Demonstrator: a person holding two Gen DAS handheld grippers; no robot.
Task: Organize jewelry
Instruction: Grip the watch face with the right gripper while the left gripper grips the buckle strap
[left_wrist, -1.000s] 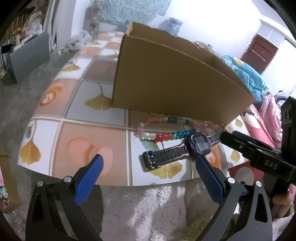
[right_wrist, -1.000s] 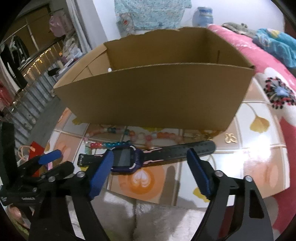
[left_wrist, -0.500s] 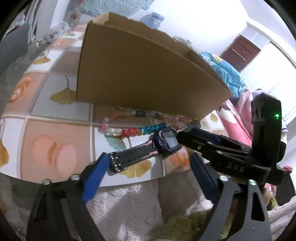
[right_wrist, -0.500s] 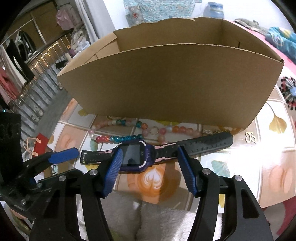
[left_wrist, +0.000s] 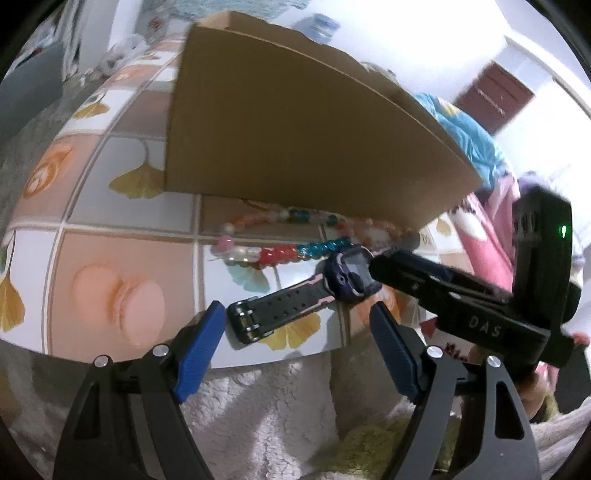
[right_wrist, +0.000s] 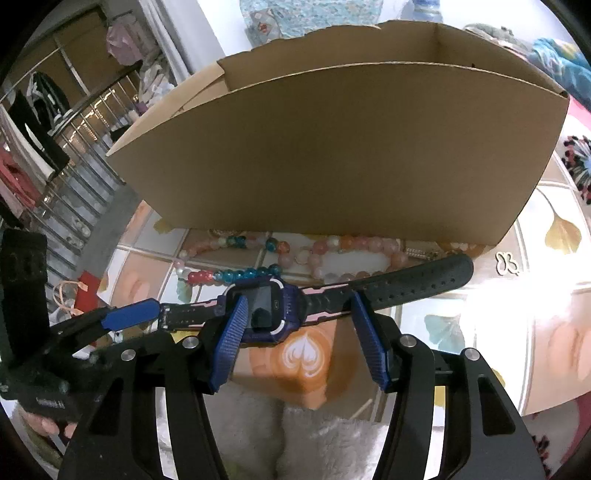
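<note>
Since the earlier frames we have brought both grippers nearer the watch (right_wrist: 269, 306), and their gaps have narrowed. At left, our left gripper (left_wrist: 295, 343) has its jaws closing, with the buckle end of the black strap (left_wrist: 275, 312) lying between the blue pads (left_wrist: 199, 350); neither pad presses on it, so it grasps nothing. A second ago the same pads stood far wider and the strap lay off to their right. Moving right, our right gripper (right_wrist: 295, 332) is likewise closing about the purple watch body: its left pad overlaps the near edge of the case, its right pad crosses the strap just beyond, and firm contact cannot be confirmed, so we take the watch as not yet gripped. The watch lies flat on the patterned tabletop (left_wrist: 110, 258), near its front edge, strap stretched left to right. Just behind it lie strings of coloured beads (right_wrist: 295, 254), some red and teal, others pale pink, reaching under the front wall of the open cardboard box (right_wrist: 351, 147), which stands upright and blocks the view beyond. A small white butterfly-shaped trinket (right_wrist: 508, 263) rests at the box's right corner. White fleece (left_wrist: 258, 406) lies below the table edge.
</note>
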